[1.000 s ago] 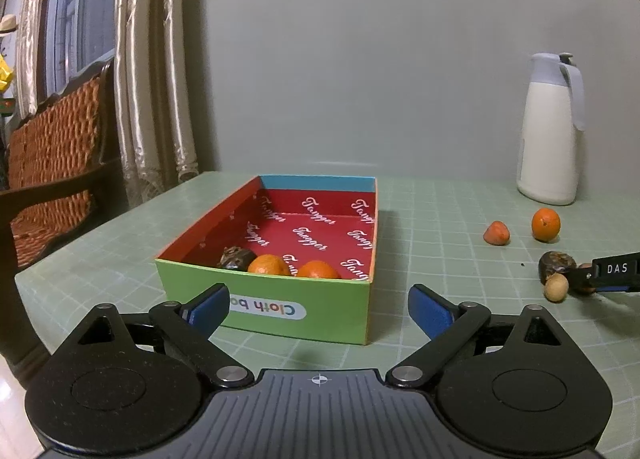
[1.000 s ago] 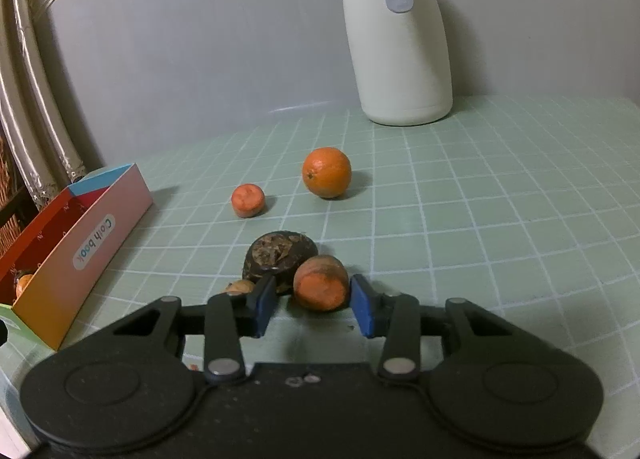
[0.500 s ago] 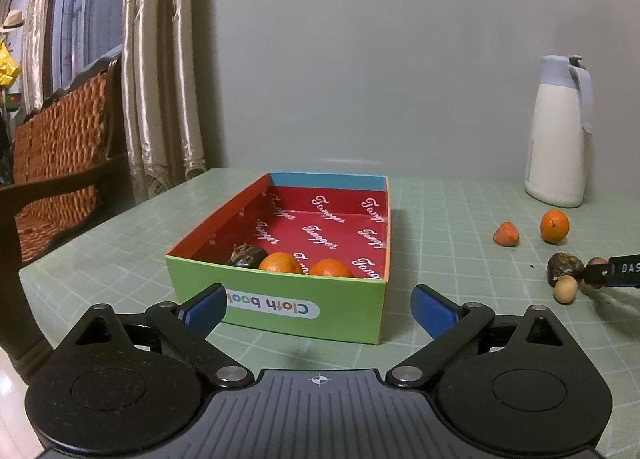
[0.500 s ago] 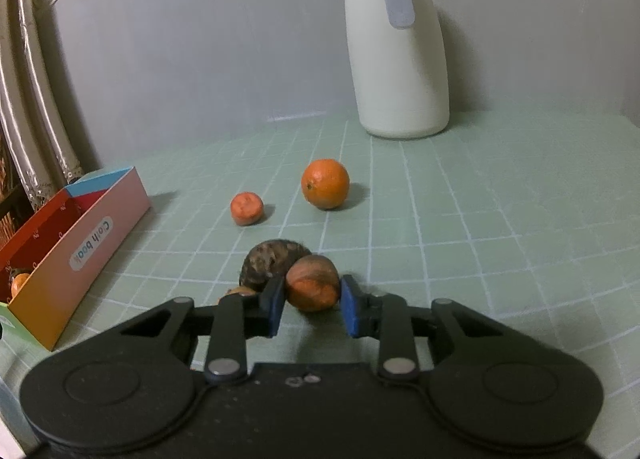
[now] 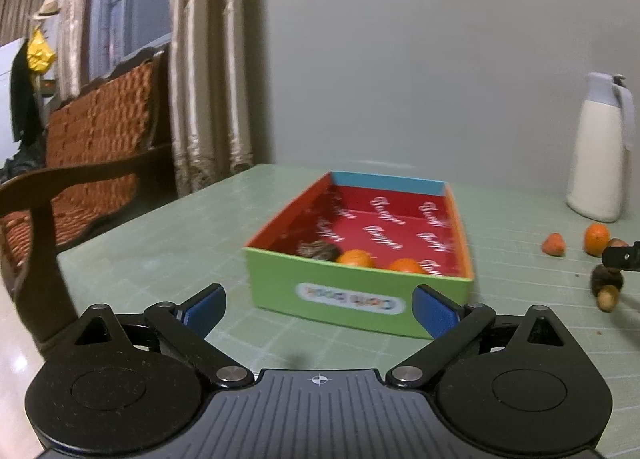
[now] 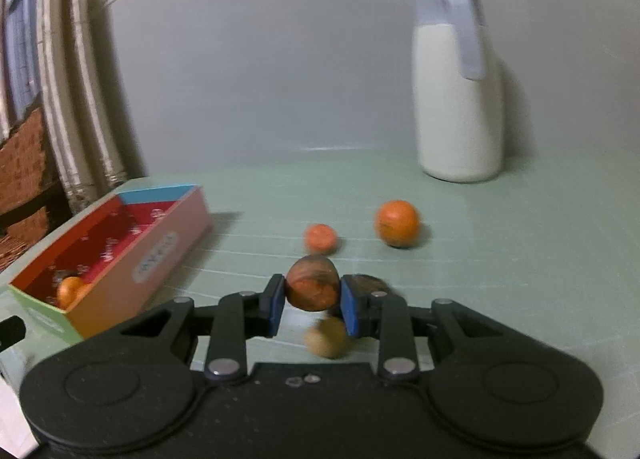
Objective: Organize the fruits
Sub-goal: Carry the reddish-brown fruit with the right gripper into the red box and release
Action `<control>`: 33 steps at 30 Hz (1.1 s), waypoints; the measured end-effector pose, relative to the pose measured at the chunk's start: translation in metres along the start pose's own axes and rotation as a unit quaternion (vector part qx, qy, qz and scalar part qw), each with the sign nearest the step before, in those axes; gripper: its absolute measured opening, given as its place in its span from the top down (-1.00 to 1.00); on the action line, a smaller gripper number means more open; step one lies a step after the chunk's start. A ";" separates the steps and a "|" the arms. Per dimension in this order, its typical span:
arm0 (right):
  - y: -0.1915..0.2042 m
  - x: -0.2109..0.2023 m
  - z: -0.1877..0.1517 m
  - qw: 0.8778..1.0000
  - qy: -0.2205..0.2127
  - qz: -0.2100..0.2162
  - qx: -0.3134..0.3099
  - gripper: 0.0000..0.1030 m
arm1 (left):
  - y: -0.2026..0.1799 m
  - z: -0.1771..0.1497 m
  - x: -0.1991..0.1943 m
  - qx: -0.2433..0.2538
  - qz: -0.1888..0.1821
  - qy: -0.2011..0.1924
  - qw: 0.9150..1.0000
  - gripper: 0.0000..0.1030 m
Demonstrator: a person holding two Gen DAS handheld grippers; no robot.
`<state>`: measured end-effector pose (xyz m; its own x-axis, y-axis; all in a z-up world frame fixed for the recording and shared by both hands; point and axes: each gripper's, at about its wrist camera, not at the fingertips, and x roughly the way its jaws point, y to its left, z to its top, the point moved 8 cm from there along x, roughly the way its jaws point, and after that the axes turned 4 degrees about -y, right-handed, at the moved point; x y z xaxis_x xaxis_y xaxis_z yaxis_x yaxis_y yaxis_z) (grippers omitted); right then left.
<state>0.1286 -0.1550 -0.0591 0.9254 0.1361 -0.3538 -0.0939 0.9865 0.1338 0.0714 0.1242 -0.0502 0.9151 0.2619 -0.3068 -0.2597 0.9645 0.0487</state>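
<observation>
On the right wrist view, the right gripper sits at the centre of the frame with its blue pads pinching a mottled brown-and-orange fruit from both sides, and the fruit looks clear of the green gridded table. Just below it, between the finger arms, a small tan fruit lies blurred on the table, and a dark rough fruit peeks out right behind the right-hand pad. Further up the frame a small orange-red fruit and a round orange rest near each other, well apart from the gripper. A white jug with a grey lid stands at upper right against the wall. At the left edge is the open box, red inside, with an orange showing in its near corner. On the left wrist view, the left gripper fills the bottom of the frame, its blue fingers spread wide with nothing between them, in front of the box's green end wall. Inside that near end lie a dark fruit and two oranges, side by side. A wooden chair with orange woven backing stands at left beside the curtains.
</observation>
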 end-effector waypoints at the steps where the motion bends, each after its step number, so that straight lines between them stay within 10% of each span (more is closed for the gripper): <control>1: 0.007 0.001 0.001 1.000 0.000 0.007 -0.003 0.44 | 0.005 0.000 0.000 -0.002 0.005 0.000 1.000 -0.92; 19: 0.145 0.020 0.014 0.988 0.001 0.130 -0.078 0.44 | 0.077 -0.013 0.002 -0.043 0.061 0.013 0.997 -0.93; 33: 0.185 0.043 0.000 0.983 0.037 0.132 -0.121 0.42 | 0.088 -0.017 0.003 -0.054 0.066 0.019 0.996 -0.93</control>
<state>0.1511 0.0337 -0.0498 0.8286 0.3876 -0.4041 -0.4199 0.9075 0.0093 0.0464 0.2091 -0.0636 0.8595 0.3823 -0.3394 -0.4098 0.9121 -0.0106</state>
